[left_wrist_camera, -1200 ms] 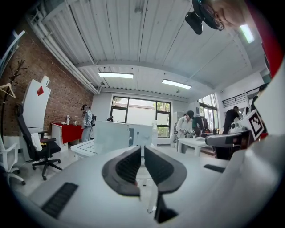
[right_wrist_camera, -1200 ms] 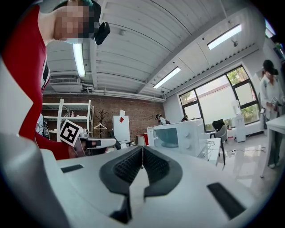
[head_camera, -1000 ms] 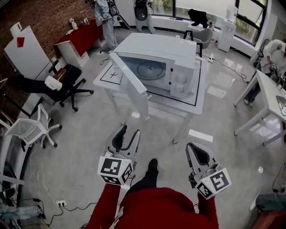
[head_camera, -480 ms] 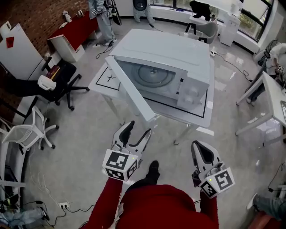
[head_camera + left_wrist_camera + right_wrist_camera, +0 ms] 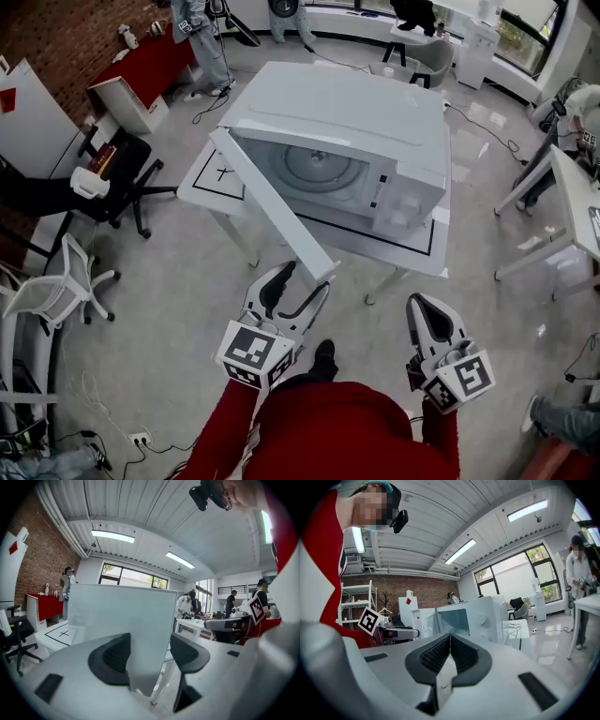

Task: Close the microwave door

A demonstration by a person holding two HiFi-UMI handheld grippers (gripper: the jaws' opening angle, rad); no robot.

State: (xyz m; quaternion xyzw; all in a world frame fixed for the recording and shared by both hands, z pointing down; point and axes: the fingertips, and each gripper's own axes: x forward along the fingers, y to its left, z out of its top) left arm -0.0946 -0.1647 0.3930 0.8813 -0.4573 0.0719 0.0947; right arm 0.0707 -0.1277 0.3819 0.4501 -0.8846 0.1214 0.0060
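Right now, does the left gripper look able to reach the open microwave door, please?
Probably yes: the left gripper is open and faces the free edge of the microwave door, which stands open toward it with nothing in between. Whether the fingers touch it, I cannot tell.

A white bench (image 5: 211, 175) marked with a black cross and border stands on a grey floor (image 5: 178, 281). To its left are a black office chair (image 5: 131, 150) and a white chair (image 5: 47, 286). A red counter (image 5: 159, 58) lines the brick wall (image 5: 75, 37), and another white table (image 5: 574, 202) stands at right.
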